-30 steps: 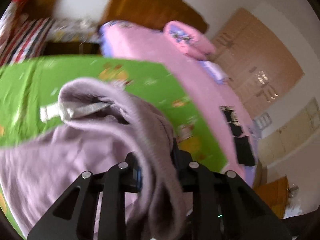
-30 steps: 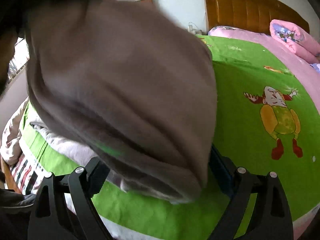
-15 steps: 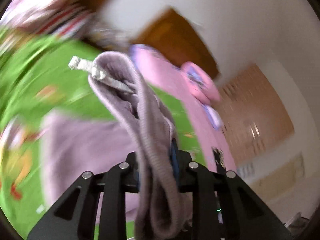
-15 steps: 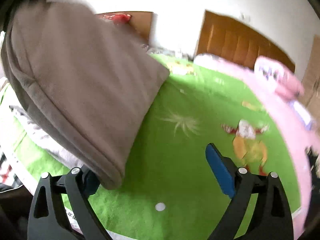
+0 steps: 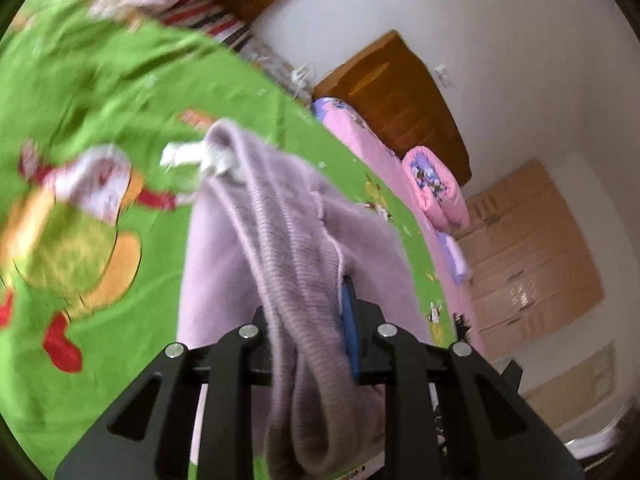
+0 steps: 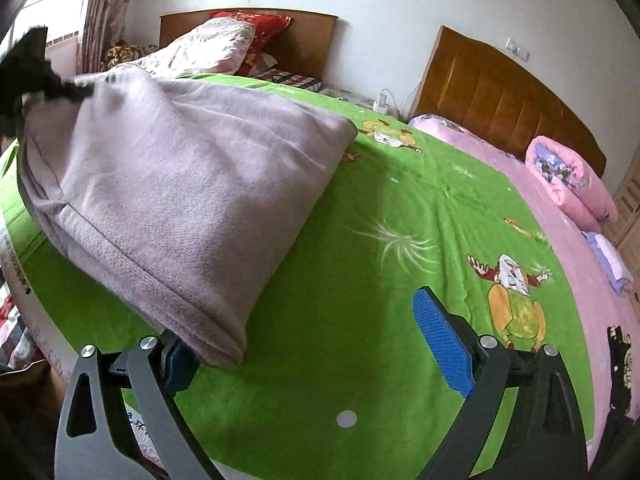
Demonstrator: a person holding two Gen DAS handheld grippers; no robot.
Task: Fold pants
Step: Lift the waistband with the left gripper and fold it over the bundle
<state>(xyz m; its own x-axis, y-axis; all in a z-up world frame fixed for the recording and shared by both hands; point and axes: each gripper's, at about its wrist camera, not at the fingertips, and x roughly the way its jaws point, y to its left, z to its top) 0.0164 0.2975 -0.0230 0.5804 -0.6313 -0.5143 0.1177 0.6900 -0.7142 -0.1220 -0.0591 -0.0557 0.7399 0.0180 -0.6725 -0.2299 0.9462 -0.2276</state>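
Observation:
The lilac knit pants (image 6: 188, 184) lie doubled over on the green bed sheet (image 6: 360, 264), left of centre in the right wrist view. Their lower hem corner rests on the left finger of my right gripper (image 6: 304, 332), which is open with only sheet between its blue pads (image 6: 444, 344). In the left wrist view my left gripper (image 5: 308, 308) is shut on the ribbed waistband of the pants (image 5: 280, 240), and a white drawstring (image 5: 192, 156) hangs from it. That left gripper (image 6: 32, 64) shows as a dark shape at the pants' far end.
A rolled pink quilt (image 6: 568, 180) and a pink sheet strip (image 6: 560, 256) lie along the right side by the wooden headboard (image 6: 500, 92). A second bed with pillows (image 6: 208, 48) stands behind. Cartoon prints (image 6: 516, 300) mark the sheet's open right half.
My right gripper has let go of the pants and stands open, with the cloth now off to its left. My left gripper swung the waistband across the bed and lower.

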